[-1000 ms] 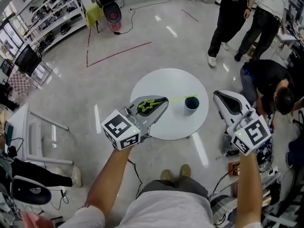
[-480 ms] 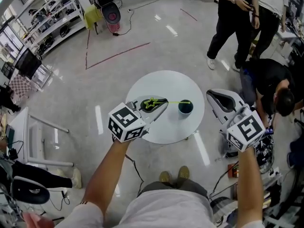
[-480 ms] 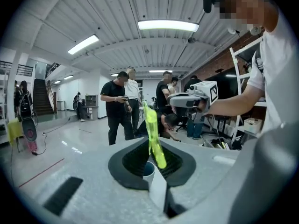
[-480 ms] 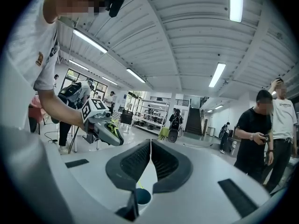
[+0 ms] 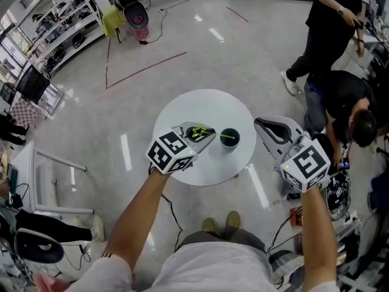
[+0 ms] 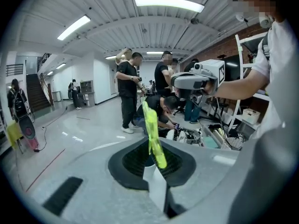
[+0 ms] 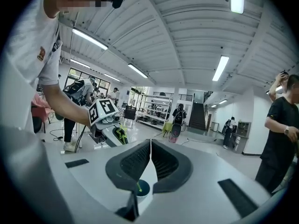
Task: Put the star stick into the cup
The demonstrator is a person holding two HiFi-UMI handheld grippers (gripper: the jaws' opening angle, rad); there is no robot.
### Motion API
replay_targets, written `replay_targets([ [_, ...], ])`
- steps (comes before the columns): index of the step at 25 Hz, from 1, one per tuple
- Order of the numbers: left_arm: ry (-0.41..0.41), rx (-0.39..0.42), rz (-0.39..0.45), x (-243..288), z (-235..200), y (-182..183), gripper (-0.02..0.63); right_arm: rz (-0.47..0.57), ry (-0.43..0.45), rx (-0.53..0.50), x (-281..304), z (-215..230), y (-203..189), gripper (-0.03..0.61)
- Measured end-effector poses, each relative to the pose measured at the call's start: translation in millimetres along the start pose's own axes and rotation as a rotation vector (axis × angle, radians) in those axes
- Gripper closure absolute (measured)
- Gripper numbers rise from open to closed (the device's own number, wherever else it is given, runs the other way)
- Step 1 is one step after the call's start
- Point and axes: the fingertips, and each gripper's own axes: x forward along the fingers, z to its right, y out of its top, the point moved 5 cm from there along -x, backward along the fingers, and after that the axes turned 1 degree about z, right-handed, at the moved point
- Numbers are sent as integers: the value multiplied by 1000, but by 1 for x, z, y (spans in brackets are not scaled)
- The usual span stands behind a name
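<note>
Left gripper [image 5: 205, 134] was clenched on the star stick [image 5: 199, 132], its pads pressing the flat yellow-green star, which in the left gripper view stood edge-on between them. It hung just left of the cup [image 5: 226, 145], over the round white table [image 5: 206, 105] on which the cup stood. From the star the thin green shaft ran rightward to the cup, and its far end lay within the cup's dark mouth as seen from the head view; whether it touched the bottom could not be told. The right gripper [image 5: 261, 125] was held to the right of the cup, off the table's edge, with its jaws pointing back toward the cup. Its jaws were pressed together with nothing between them, and through the slit below them its own view showed the cup with the shaft's green tip inside the rim. Both of the person's forearms reached in from the near side of the cup. Farther right of the cup a person in black [image 5: 349, 105] crouched on the floor, and another in black [image 5: 328, 35] stood beyond the cup to the right.
</note>
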Motion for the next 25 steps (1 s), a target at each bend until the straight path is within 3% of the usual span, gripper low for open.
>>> replay_targets([
  [12, -31, 4, -172, 52, -5, -27, 586, -21, 19, 36, 4, 9, -23, 565],
  [25, -61, -12, -243, 75, -13, -45, 586, -36, 1, 55, 4, 15, -32, 565],
])
